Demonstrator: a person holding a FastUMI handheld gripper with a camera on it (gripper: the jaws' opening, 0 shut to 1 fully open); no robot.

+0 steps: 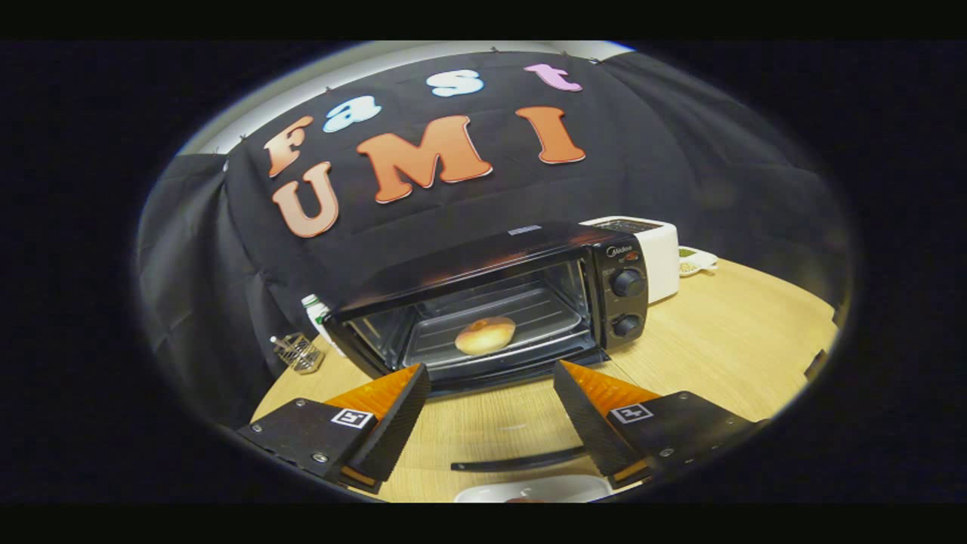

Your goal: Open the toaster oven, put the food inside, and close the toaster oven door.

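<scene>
Pale wooden counter [725, 340] carries a black toaster oven [498, 302] with its glass door dropped flat toward the tongs [491, 393], and a round golden bun [485, 335] lies on the wire rack inside. Level and low over the counter, the tongs point at the oven mouth, fingers spread wide and released, gripping nothing, the door's dark handle [521, 461] showing between them.

The oven [483, 302] carries the brand name "Midea" at the top of its knob panel, while the print beside its knobs is too small to read.
</scene>
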